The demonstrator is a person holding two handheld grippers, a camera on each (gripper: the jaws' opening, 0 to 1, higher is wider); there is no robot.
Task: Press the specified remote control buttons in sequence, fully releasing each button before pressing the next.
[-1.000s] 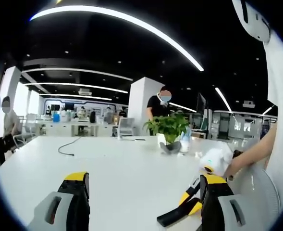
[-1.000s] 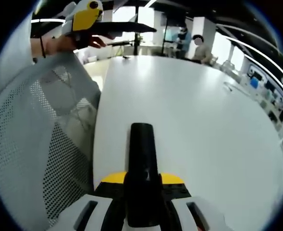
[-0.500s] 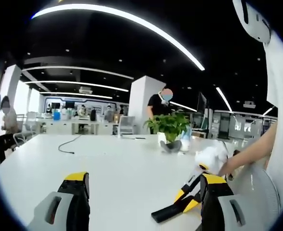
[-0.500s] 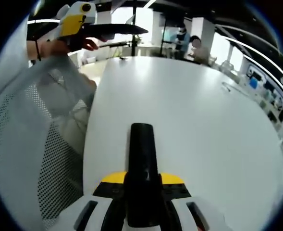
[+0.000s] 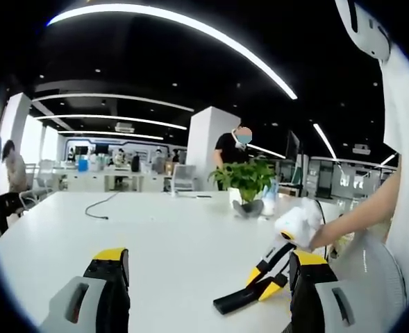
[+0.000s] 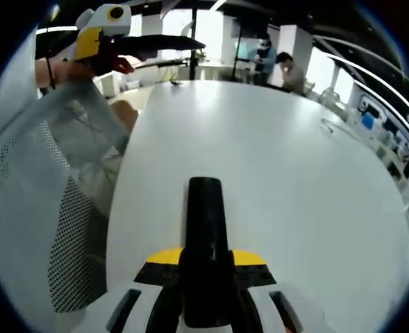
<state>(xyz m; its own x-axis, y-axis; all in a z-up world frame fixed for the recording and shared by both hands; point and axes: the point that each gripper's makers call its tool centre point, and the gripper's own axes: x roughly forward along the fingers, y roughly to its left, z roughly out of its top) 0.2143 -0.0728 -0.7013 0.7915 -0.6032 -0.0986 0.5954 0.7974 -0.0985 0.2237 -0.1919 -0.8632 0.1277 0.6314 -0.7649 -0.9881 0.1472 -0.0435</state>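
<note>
A slim black remote control [image 6: 205, 222] sticks forward from my right gripper [image 6: 204, 262], whose yellow-tipped jaws are shut on it above the white table [image 6: 287, 159]. In the left gripper view the right gripper [image 5: 263, 277] comes in from the right, held by a hand, with the black remote [image 5: 230, 302] pointing left and down near the table [image 5: 176, 236]. My left gripper [image 5: 210, 260] stands open, jaws wide apart, with nothing between them. In the right gripper view the left gripper [image 6: 180, 43] hangs at the upper left, held by a hand.
A potted plant [image 5: 246, 182] and a loose cable [image 5: 96, 207] lie further along the table. A mesh chair back [image 6: 44, 222] stands at the table's edge beside me. One person stands behind the plant and others sit at the far desks.
In the left gripper view the right gripper with the remote has moved left and further over the table. The left gripper's jaws stay as wide apart as before.
</note>
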